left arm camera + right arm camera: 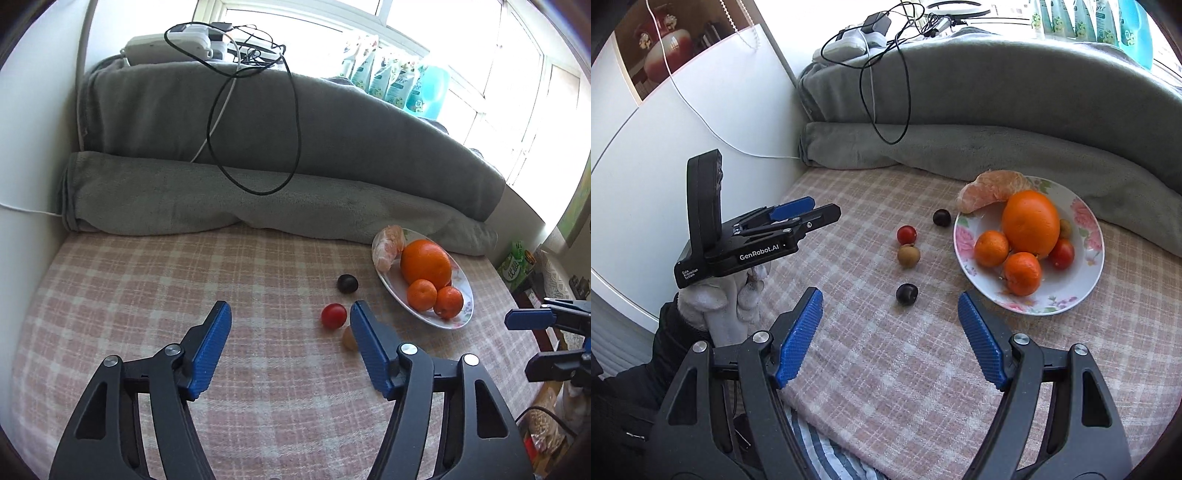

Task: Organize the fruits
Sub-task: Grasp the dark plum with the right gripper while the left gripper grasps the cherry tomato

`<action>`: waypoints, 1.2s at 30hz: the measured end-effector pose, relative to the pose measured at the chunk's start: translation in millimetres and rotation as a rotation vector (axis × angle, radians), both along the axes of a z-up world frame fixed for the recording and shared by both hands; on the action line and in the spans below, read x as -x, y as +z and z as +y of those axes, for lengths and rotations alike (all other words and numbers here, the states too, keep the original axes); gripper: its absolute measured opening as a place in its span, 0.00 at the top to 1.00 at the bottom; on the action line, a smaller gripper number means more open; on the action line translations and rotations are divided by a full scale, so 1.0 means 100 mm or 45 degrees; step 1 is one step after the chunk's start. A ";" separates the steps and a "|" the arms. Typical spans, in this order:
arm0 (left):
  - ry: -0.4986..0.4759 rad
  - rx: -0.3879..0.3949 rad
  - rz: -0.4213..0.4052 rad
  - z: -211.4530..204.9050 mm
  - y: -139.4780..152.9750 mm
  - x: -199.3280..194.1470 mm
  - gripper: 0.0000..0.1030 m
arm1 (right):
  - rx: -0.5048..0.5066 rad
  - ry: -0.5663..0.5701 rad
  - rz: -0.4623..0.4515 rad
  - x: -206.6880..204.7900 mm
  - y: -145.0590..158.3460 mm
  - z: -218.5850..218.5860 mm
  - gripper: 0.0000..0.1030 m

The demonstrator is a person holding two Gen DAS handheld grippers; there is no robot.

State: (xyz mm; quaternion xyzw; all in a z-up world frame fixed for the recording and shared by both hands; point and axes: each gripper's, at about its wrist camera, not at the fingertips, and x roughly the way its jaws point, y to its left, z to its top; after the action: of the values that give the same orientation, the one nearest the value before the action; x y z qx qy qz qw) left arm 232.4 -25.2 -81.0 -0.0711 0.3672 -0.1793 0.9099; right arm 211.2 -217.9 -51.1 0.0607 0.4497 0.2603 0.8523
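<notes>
A flowered plate on the checked cloth holds a big orange, two mandarins, a peeled citrus piece and a small red tomato. Loose on the cloth to its left lie a red tomato, a brown longan and two dark plums. My right gripper is open, and the nearer plum sits in line between its fingertips, untouched. My left gripper is open and empty. The red tomato and the longan lie just beside its right finger.
A rolled grey blanket with black and white cables closes off the back. A white wall stands at the left. The cloth's near edge drops to striped bedding. A gloved hand holds the left gripper.
</notes>
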 end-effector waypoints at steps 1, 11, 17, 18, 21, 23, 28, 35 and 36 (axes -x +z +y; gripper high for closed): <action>-0.011 0.004 0.007 -0.02 -0.01 -0.01 0.42 | 0.011 0.010 0.008 -0.01 -0.04 0.03 0.30; -0.097 0.037 0.094 -0.20 -0.20 -0.19 0.62 | 0.079 0.063 0.076 -0.17 -0.35 0.21 0.49; -0.139 0.050 0.145 -0.33 -0.29 -0.31 0.65 | 0.080 0.079 0.116 -0.31 -0.49 0.26 0.56; -0.144 0.056 0.155 -0.35 -0.31 -0.33 0.66 | 0.082 0.084 0.123 -0.34 -0.52 0.28 0.57; -0.149 0.055 0.174 -0.39 -0.36 -0.38 0.67 | 0.091 0.097 0.134 -0.40 -0.56 0.33 0.59; -0.155 0.060 0.186 -0.40 -0.37 -0.41 0.68 | 0.092 0.103 0.137 -0.43 -0.58 0.35 0.59; -0.172 0.058 0.213 -0.46 -0.43 -0.47 0.69 | 0.106 0.115 0.168 -0.53 -0.66 0.41 0.60; -0.187 0.070 0.249 -0.50 -0.49 -0.54 0.71 | 0.130 0.110 0.190 -0.65 -0.74 0.42 0.60; -0.192 0.070 0.253 -0.52 -0.50 -0.55 0.71 | 0.134 0.111 0.195 -0.66 -0.76 0.43 0.60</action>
State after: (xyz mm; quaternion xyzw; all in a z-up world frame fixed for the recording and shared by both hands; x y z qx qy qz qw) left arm 287.0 -76.7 -130.9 -0.0854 0.4547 -0.2494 0.8507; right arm 277.4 -174.8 -127.4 0.0161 0.5288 0.2678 0.8053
